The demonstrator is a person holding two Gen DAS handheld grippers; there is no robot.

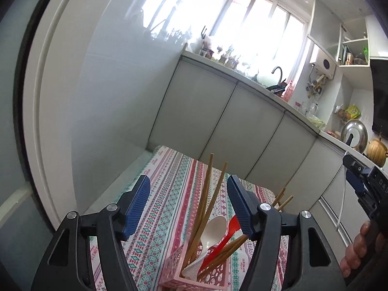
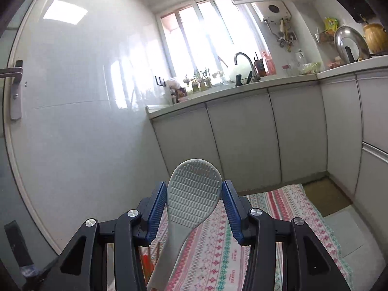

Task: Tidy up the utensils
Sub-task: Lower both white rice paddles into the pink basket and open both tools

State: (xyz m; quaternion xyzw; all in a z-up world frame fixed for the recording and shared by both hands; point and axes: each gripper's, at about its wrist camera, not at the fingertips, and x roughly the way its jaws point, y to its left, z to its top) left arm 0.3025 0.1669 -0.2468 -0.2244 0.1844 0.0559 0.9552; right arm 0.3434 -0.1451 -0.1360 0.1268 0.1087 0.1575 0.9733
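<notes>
Basket [image 1: 194, 283] holding several chopsticks [image 1: 206, 194] and two spoons, left tool [image 1: 189, 208] released, right tool [image 2: 194, 201] grasping one rice paddle [image 2: 192, 194].

A bright window [image 2: 201, 36] floods the narrow kitchen with daylight, and it glares off the glossy white wall [image 2: 84, 92] to its left. Below it runs a pale counter [image 2: 242, 89] with a curved tap [image 2: 245, 60] over a row of grey cabinet doors [image 2: 242, 140]. What looks like a water heater [image 2: 275, 12] hangs right of the window, beneath an open wall cabinet [image 1: 351, 43].
</notes>
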